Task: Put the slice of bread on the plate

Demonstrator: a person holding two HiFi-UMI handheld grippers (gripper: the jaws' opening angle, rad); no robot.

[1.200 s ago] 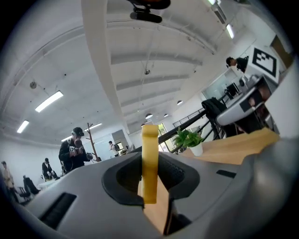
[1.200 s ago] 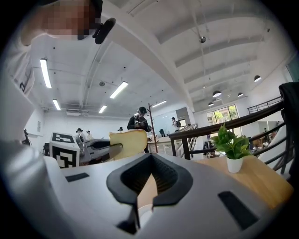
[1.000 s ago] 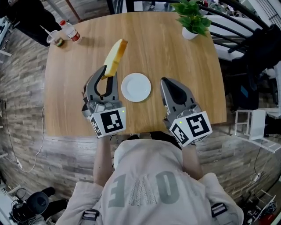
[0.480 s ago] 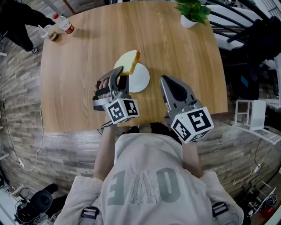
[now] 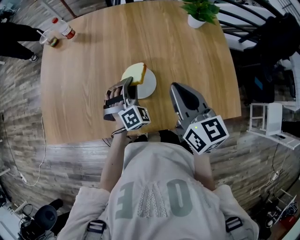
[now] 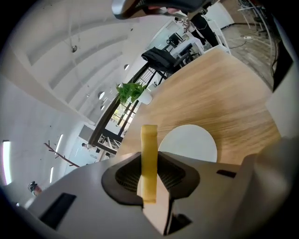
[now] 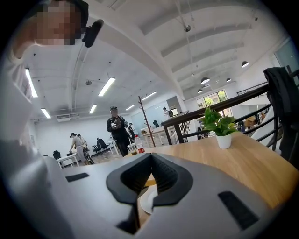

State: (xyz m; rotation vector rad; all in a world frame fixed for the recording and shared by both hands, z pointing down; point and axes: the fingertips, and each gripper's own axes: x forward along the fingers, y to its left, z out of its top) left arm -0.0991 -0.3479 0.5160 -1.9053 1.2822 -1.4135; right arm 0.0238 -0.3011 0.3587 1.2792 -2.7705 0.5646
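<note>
Head view: far ahead-left of the left gripper, a bottle and a cup stand at the worktop edge. The left gripper is closed on the slice of bread, pinching it by its near end. The slice sticks out ahead of the jaws, over the left part of the plate. Cannot tell whether the bread touches the plate.

In the left gripper view the slice shows edge-on between the pads, with the plate just beyond and to the right.

The right gripper sits just right of the plate, low over the near worktop edge. In the right gripper view its jaws meet at the tips and hold nothing. The plate shows through the slit.

A potted plant stands far ahead of the right gripper at the back edge.
</note>
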